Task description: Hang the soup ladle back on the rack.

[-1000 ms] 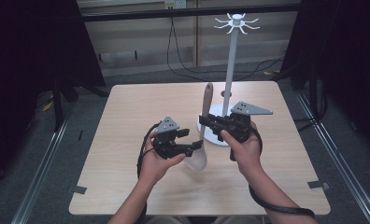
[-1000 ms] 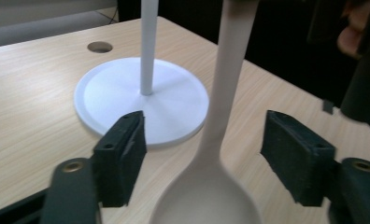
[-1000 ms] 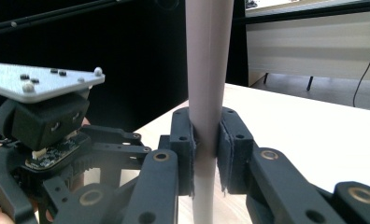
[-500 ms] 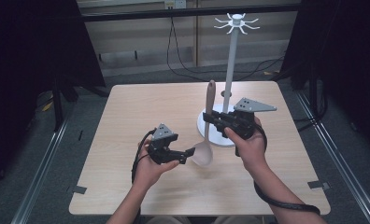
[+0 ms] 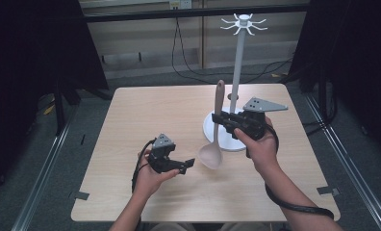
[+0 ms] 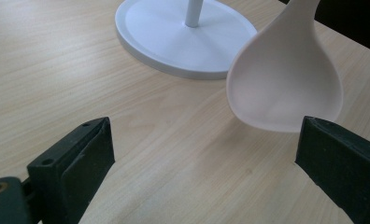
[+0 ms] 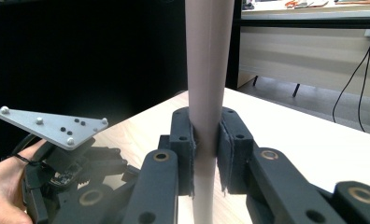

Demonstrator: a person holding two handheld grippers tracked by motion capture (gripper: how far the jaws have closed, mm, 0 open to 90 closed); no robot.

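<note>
R gripper (image 5: 223, 119) clamped on spoon (image 5: 216, 126) handle, spoon upright, bowl down just above table (image 5: 145, 110) | L gripper (image 5: 188, 165) jaws wide, just been opening, nothing betw., low near spoon bowl, apart | white hook stand (image 5: 236, 67) base just behind spoon | no containers

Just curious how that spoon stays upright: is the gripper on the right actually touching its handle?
Touching. In the right gripper view, the right gripper has both pads pressed flat against the spoon handle, with no gap on either side.
</note>
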